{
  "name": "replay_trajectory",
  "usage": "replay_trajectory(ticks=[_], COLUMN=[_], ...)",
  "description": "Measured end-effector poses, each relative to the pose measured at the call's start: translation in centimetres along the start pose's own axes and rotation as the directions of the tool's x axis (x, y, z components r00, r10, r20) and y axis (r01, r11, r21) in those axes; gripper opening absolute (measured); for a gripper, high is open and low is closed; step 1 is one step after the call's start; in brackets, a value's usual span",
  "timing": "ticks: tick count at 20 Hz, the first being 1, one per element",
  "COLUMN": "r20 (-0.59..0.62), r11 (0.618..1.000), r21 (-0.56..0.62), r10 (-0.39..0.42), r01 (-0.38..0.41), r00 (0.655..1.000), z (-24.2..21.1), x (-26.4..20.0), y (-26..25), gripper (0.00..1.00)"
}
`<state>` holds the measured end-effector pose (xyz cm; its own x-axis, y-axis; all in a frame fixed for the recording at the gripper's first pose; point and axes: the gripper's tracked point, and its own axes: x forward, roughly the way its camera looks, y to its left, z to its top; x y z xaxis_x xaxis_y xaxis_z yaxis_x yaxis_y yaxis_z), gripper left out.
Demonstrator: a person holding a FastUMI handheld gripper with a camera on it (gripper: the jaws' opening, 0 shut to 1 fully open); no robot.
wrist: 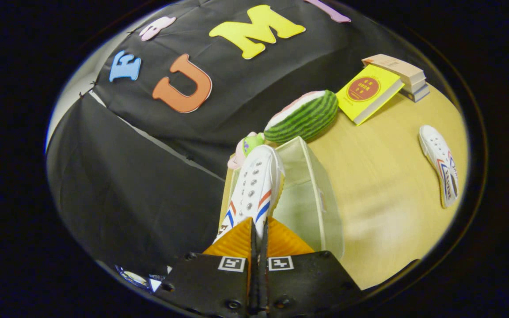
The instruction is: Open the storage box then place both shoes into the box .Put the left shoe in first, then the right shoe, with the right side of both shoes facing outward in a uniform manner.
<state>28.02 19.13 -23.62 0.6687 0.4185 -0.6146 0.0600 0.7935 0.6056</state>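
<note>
Storage box [312, 194] stands open on the tabletop [382, 194], just ahead of the tongs [258, 234], whose fingers are pinched nearly together on the heel of a white sneaker [254, 185] held over the box's near rim. That first shoe looks not yet set down inside. A second white sneaker [441, 170] lies on the tabletop well apart from the box, still to be packed.

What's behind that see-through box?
Behind the box lie a watermelon-shaped cushion and a small plush toy. The gripper holds a shoe, which covers part of the toy.
</note>
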Motion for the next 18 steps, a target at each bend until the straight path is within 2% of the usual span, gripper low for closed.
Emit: replay_trajectory(ticks=[3, 7, 10, 11, 12, 13, 16, 18], r20=[0.038, -0.022, -0.064, -0.057, -0.068, -0.093, -0.110, -0.092], r11=[0.999, 0.998, 0.999, 1.000, 1.000, 0.999, 0.994, 0.990], r21=[0.021, 0.066, 0.009, 0.011, 0.009, -0.014, -0.104, -0.139], r10=[-0.031, -0.016, -0.048, -0.025, 0.024, 0.029, -0.027, -0.032], r01=[0.031, 0.017, 0.048, 0.025, -0.023, -0.030, 0.015, 0.019], r00=[0.999, 1.000, 0.997, 0.998, 0.997, 0.995, 0.994, 0.995], z=[-0.9, -4.1, -5.7, -5.5, -5.6, -5.6, -5.3, -4.5], x=[2.4, 5.4, 6.8, 7.0, 6.8, 6.1, 4.5, 3.4], y=[0.0, 0.4, -0.8, -0.2, 0.7, 0.9, 0.1, -0.4], gripper=[0.05, 0.05, 0.05, 0.08, 0.16, 0.38, 1.00, 1.00])
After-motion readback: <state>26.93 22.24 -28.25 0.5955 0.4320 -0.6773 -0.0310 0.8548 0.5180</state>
